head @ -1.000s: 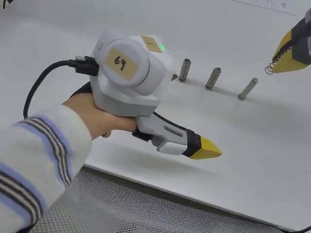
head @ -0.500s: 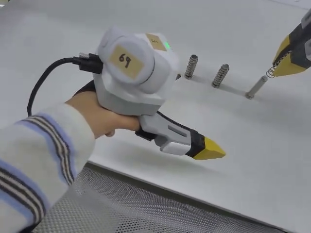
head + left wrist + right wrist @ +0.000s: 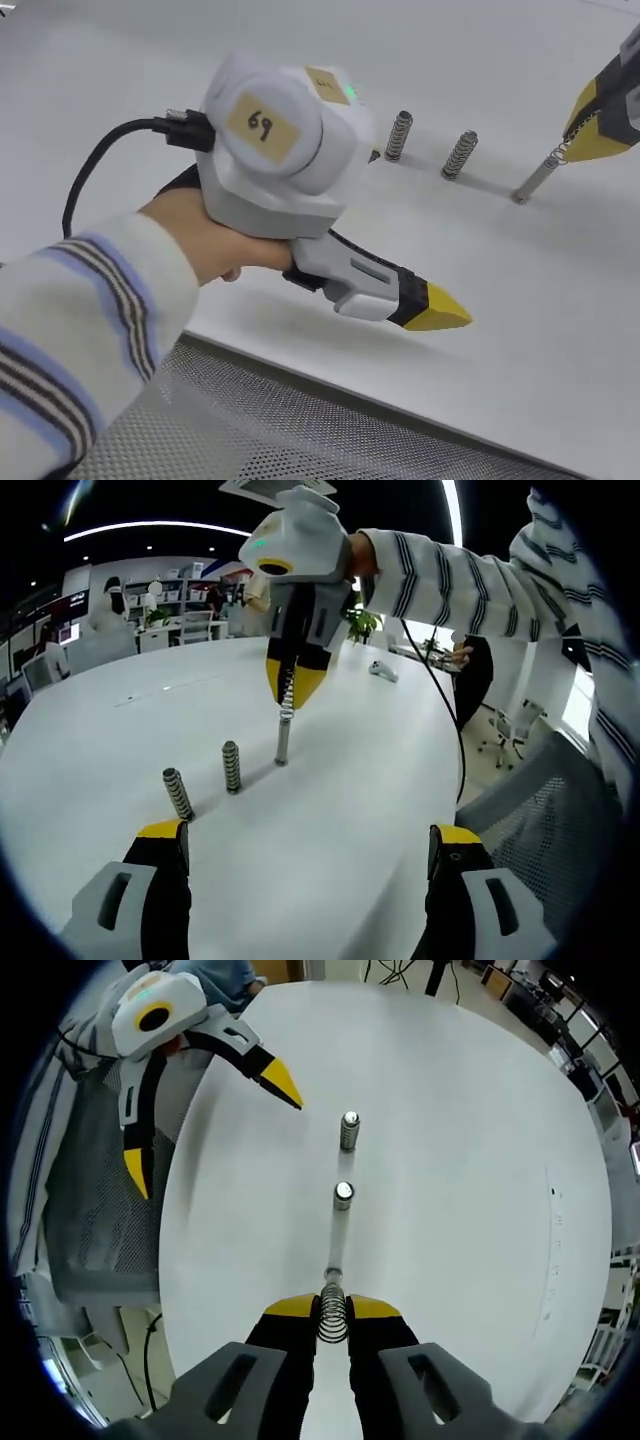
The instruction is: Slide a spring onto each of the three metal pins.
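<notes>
The jaws of your right gripper [image 3: 332, 1310] are closed on a spring [image 3: 332, 1322]. They pinch it from both sides, and it sticks out past the yellow tips. The low end of the spring meets the top of the bare pin [image 3: 533, 180]. You cannot tell whether it has gone over the pin yet. This pin stands at the right end of a row of three, on the far part of the white tabletop [image 3: 500, 300]. Your right gripper comes down on it from the far right.

Just left of the bare pin stands the middle pin [image 3: 460, 155], and left of that the left pin [image 3: 398, 135]. Both of them have coils [image 3: 232, 767] around them from top to bottom.

The jaws of your left gripper [image 3: 308, 832] are wide open and hold nothing. This gripper is up in the air above the near part of the tabletop. It is nearer to you than the row of pins and well apart from them, and it points to the right. Your hand [image 3: 200, 240] holds it from below, with a striped sleeve [image 3: 80, 320] behind it. A black cable [image 3: 90, 175] loops out of its left side. Grey mesh [image 3: 250, 430] shows below the near edge of the tabletop.
</notes>
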A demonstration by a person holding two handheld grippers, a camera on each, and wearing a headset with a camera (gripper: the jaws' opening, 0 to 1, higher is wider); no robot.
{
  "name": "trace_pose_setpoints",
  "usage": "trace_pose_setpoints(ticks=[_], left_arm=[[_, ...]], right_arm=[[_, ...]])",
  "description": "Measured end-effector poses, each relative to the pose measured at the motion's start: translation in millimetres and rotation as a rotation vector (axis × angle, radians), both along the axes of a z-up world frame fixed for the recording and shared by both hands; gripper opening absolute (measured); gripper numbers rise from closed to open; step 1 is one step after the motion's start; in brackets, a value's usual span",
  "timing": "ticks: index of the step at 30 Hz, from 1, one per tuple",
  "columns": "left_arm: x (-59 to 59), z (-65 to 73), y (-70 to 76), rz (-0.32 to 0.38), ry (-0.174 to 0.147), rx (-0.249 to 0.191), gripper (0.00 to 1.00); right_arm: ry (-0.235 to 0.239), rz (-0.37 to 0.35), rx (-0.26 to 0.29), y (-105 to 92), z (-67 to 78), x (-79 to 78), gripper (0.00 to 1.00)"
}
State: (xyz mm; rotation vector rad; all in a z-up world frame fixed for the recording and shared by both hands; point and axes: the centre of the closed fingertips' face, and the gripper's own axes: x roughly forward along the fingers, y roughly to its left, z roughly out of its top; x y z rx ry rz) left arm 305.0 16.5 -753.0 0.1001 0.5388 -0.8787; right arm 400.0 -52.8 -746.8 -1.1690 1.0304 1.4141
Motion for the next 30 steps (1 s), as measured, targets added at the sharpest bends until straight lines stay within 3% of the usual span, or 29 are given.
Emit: trace_pose_setpoints(ticks=[18, 22, 25, 30], left_arm=[[0.6, -3.9, 2.1, 0.008, 0.023, 0.01, 0.98], [0.0, -5.7, 2.3, 0.006, 0.03, 0.014, 0.98], [0.2, -5.4, 2.0, 0.02, 0.053, -0.013, 0.98], [0.4, -5.5, 2.8, 0.014, 0.042, -0.003, 0.98]], right_arm=[[0.021, 0.016, -0.033, 0.7, -22.8, 0.1, 0.09], [0.02, 0.026, -0.039, 0.8, -25.9, -6.5, 0.09], [0.012, 0.032, -0.048, 2.2, -30.7, -4.3, 0.09], [0.013, 0.036, -0.053, 3.5, -40.3, -5.9, 0.09]])
